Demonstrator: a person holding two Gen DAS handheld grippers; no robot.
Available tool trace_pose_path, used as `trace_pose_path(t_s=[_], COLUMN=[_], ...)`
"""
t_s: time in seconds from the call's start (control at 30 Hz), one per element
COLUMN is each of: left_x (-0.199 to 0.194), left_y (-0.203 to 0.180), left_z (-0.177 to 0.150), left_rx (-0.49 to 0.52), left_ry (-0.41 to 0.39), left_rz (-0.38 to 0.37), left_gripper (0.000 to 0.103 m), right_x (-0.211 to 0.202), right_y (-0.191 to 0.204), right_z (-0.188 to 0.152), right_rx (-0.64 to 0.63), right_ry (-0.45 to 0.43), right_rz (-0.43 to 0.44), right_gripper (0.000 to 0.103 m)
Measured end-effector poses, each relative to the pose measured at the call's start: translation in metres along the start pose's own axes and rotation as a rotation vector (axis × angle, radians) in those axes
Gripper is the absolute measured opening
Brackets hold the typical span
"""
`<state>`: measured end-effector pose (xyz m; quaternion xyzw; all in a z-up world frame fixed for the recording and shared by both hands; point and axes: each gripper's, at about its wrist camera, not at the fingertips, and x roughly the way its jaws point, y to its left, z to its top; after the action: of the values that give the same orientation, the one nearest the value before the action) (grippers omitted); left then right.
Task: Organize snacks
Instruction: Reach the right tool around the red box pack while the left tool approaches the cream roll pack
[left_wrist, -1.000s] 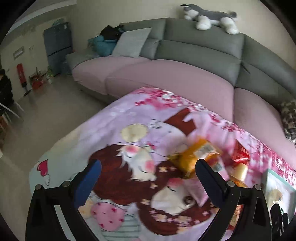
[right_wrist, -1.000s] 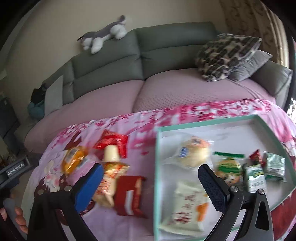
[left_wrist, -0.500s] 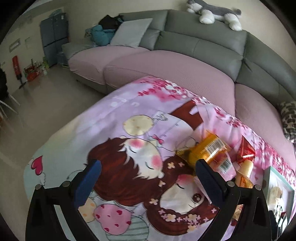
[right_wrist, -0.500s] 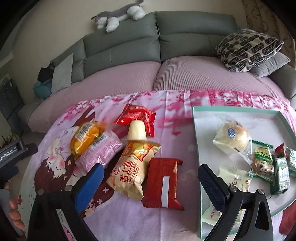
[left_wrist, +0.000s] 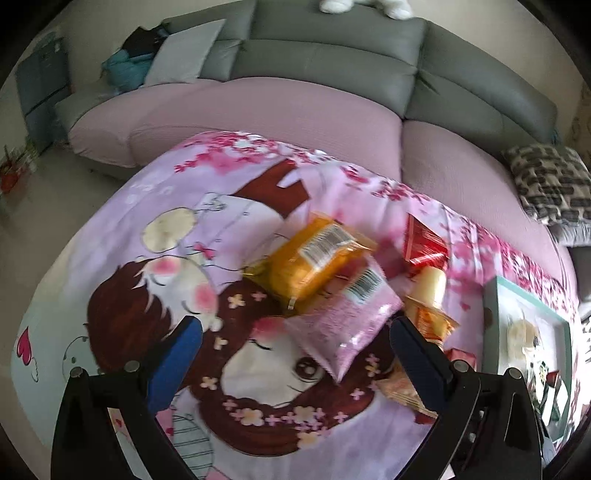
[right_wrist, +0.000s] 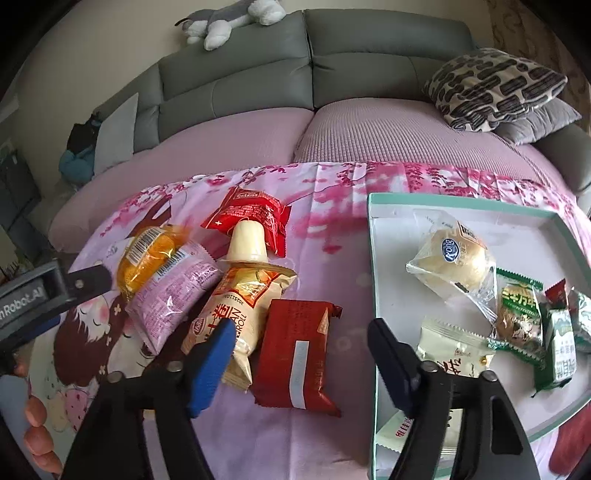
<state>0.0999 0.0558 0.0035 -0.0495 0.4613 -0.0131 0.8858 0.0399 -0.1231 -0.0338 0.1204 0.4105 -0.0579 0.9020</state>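
While several snacks already lie in the teal tray (right_wrist: 373, 258), a pile waits on the cartoon-print cloth (right_wrist: 332, 229) to its left; the step in hand looks like a pick of the dark red packet (right_wrist: 295, 350); the right gripper (right_wrist: 299, 365) straddles it, its jaws closing, pads seemingly not yet touching it, though the view is steep. The left gripper (left_wrist: 291, 358) hangs with jaws spread, empty, near the pink packet (left_wrist: 343, 325). Next: finish the pinch, lift, carry rightward over the tray rim.
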Motion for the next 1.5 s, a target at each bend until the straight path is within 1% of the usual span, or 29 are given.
trace_pose_path(t_s=[0.03, 0.13, 0.23, 0.3, 0.4, 0.57, 0.73, 0.83, 0.87, 0.9, 0.93, 1.03, 1.1, 1.27, 1.37, 1.43, 1.47, 1.5], left_x=[0.001, 0.003, 0.007, 0.009, 0.017, 0.029, 0.040, 0.043, 0.044, 0.044, 0.043, 0.042, 0.036, 0.026, 0.025, 0.024, 0.023, 0.023], left_y=[-0.005, -0.012, -0.021, -0.026, -0.034, -0.052, -0.067, -0.073, -0.074, -0.074, -0.073, -0.073, -0.072, -0.073, -0.073, -0.073, -0.073, -0.074], left_z=[-0.001, -0.001, -0.002, -0.003, -0.004, -0.009, -0.015, -0.016, -0.016, -0.016, -0.016, -0.016, -0.015, -0.013, -0.011, -0.011, -0.010, -0.010], left_rx=[0.012, 0.035, 0.058, 0.067, 0.079, 0.116, 0.155, 0.170, 0.174, 0.171, 0.167, 0.172, 0.177, 0.192, 0.194, 0.197, 0.200, 0.201], left_ry=[0.005, 0.011, 0.025, 0.034, 0.067, 0.107, 0.129, 0.127, 0.128, 0.128, 0.127, 0.127, 0.116, 0.096, 0.100, 0.097, 0.098, 0.102], left_rz=[-0.009, -0.021, -0.029, -0.042, -0.072, -0.113, -0.133, -0.121, -0.122, -0.124, -0.122, -0.124, -0.124, -0.145, -0.152, -0.158, -0.167, -0.176], left_gripper=[0.101, 0.101, 0.101, 0.101, 0.101, 0.101, 0.101, 0.100, 0.099, 0.095, 0.093, 0.092, 0.086, 0.085, 0.084, 0.082, 0.074, 0.068], right_x=[0.001, 0.005, 0.010, 0.012, 0.017, 0.019, 0.019, 0.019, 0.019, 0.020, 0.020, 0.020, 0.020, 0.019, 0.019, 0.019, 0.019, 0.019], right_y=[0.000, 0.004, 0.002, 0.000, -0.001, 0.001, 0.000, 0.000, 0.000, 0.000, -0.001, -0.001, -0.001, -0.002, -0.002, -0.002, -0.002, -0.002], right_z=[0.000, -0.002, -0.004, -0.005, -0.007, -0.008, -0.008, -0.008, -0.008, -0.008, -0.008, -0.008, -0.008, -0.008, -0.008, -0.008, -0.008, -0.008], right_rx=[-0.003, -0.026, -0.028, -0.026, -0.022, -0.046, -0.042, -0.042, -0.043, -0.042, -0.039, -0.038, -0.039, -0.029, -0.026, -0.025, -0.024, -0.024], right_ry=[0.005, 0.021, 0.040, 0.047, 0.062, 0.064, 0.064, 0.065, 0.065, 0.066, 0.065, 0.065, 0.066, 0.066, 0.067, 0.067, 0.067, 0.068], right_rz=[0.007, -0.004, -0.005, -0.007, 0.006, -0.001, 0.008, 0.013, 0.015, 0.013, 0.018, 0.022, 0.024, 0.039, 0.042, 0.043, 0.045, 0.045], right_gripper=[0.064, 0.064, 0.056, 0.053, 0.053, 0.052, 0.053, 0.053, 0.052, 0.051, 0.051, 0.051, 0.051, 0.051, 0.051, 0.051, 0.051, 0.051])
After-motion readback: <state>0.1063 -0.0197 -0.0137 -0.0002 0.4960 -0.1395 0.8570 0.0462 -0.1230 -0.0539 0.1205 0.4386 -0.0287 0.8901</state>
